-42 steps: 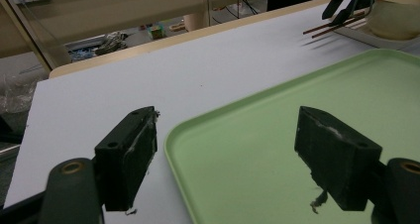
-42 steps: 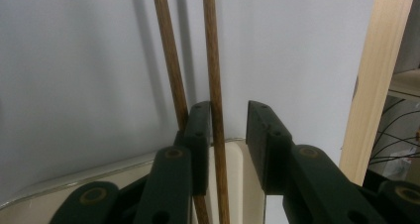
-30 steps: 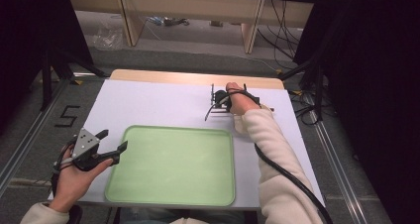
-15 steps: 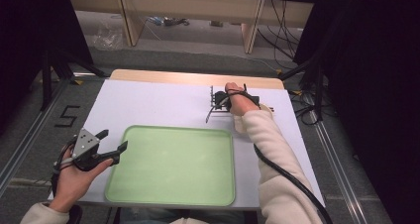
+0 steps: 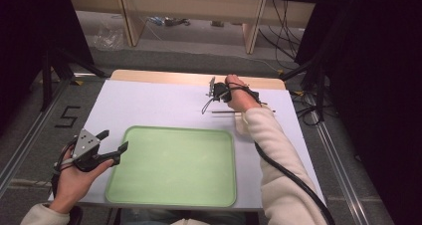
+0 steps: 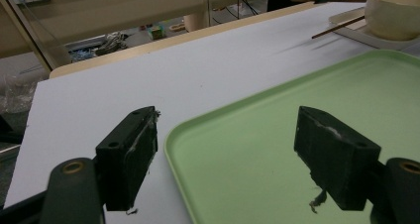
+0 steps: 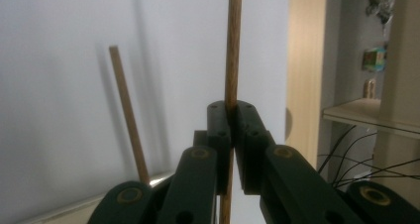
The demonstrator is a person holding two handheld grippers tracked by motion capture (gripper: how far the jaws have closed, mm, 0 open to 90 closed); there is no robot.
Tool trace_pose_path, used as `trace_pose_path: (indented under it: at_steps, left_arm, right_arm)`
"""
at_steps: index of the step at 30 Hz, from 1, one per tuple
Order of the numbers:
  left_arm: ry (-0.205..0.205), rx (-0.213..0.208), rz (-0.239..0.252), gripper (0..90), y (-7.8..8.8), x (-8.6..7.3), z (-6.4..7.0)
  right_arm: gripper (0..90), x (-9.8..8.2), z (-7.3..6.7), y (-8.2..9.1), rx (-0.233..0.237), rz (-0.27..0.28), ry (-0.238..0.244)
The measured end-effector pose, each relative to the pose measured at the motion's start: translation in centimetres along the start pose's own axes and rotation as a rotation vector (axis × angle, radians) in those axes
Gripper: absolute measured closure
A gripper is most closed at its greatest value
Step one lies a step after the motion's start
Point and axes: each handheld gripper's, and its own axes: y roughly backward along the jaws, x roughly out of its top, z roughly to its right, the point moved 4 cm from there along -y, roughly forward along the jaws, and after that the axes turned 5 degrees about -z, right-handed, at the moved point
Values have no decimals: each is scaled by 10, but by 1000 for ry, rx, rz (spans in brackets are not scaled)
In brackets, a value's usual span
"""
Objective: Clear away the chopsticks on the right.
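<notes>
Clamping one wooden chopstick (image 7: 233,45) between its closed jaws, my right gripper (image 7: 232,116) has just finished closing at the far right of the white table (image 5: 149,105). I note a second chopstick (image 7: 128,115) lying on the table just beside it. My left gripper (image 6: 225,149) stands open over the near left corner of the green tray (image 6: 277,135), holding nothing.

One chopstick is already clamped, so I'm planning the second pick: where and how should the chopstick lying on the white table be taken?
Grip the loose chopstick near mid-length, coming straight down from above with the jaws across its thin shaft. It lies flat on the white table, offering no raised end, so a side approach would just push it.
</notes>
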Motion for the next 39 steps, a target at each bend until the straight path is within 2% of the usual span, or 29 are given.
trace_pose_path:
  at_steps: [2, 4, 5, 11, 12, 14, 17, 19, 20, 22, 24, 26, 27, 29, 30, 31, 32, 34, 35, 36, 38, 39]
  left_arm:
    - [-1, 0, -1, 246, 0, 0, 0]
    - [1, 0, -1, 247, 0, 0, 0]
    - [1, 2, -3, 248, 0, 0, 0]
    - [3, 0, 2, 249, 0, 0, 0]
    - [2, 0, 1, 249, 0, 0, 0]
    - [2, 0, 1, 250, 0, 0, 0]
    - [4, 0, 2, 250, 0, 0, 0]
    - [5, -1, 1, 250, 0, 0, 0]
    - [5, -1, 1, 250, 0, 0, 0]
    - [5, -1, 2, 250, 0, 0, 0]
    - [5, -3, 3, 250, 0, 0, 0]
    - [5, -3, 3, 250, 0, 0, 0]
    - [5, -2, 3, 250, 0, 0, 0]
    - [5, -2, 3, 250, 0, 0, 0]
    - [5, -2, 3, 250, 0, 0, 0]
    - [5, -2, 3, 250, 0, 0, 0]
    - [4, -3, 4, 250, 0, 0, 0]
    - [3, -3, 4, 250, 0, 0, 0]
    - [5, -3, 3, 250, 0, 0, 1]
    - [5, -3, 3, 250, 0, 0, 1]
    - [5, -2, 3, 250, 0, 0, 0]
    - [5, -3, 4, 250, 0, 0, 0]
  right_arm:
    - [871, 3, 3, 6, -13, 33, -25]
    - [871, 5, 9, 13, -22, 50, -12]
    - [871, 7, 11, 16, -30, 70, -21]
    - [871, 13, 16, 30, -45, 113, -52]
    - [872, 13, 18, 31, -51, 123, -36]
    - [872, 14, 17, 33, -49, 126, -50]
    - [871, 17, 20, 42, -57, 179, -106]
    - [871, 18, 22, 46, -62, 209, -159]
    - [871, 18, 24, 49, -65, 227, -167]
    - [872, 20, 26, 54, -71, 275, -244]
    - [871, 19, 30, 58, -88, 304, -285]
    - [872, 18, 33, 61, -104, 310, -297]
    - [872, 17, 35, 66, -109, 342, -366]
    - [872, 17, 36, 71, -99, 375, -422]
    - [872, 17, 36, 71, -99, 375, -422]
    - [871, 17, 37, 73, -97, 386, -448]
    - [872, 17, 39, 79, -93, 414, -515]
    - [872, 17, 41, 82, -87, 435, -556]
    - [872, 16, 43, 84, -107, 456, -556]
    - [872, 15, 44, 85, -106, 466, -584]
    - [872, 15, 47, 88, -107, 501, -601]
    - [872, 15, 46, 90, -91, 518, -646]
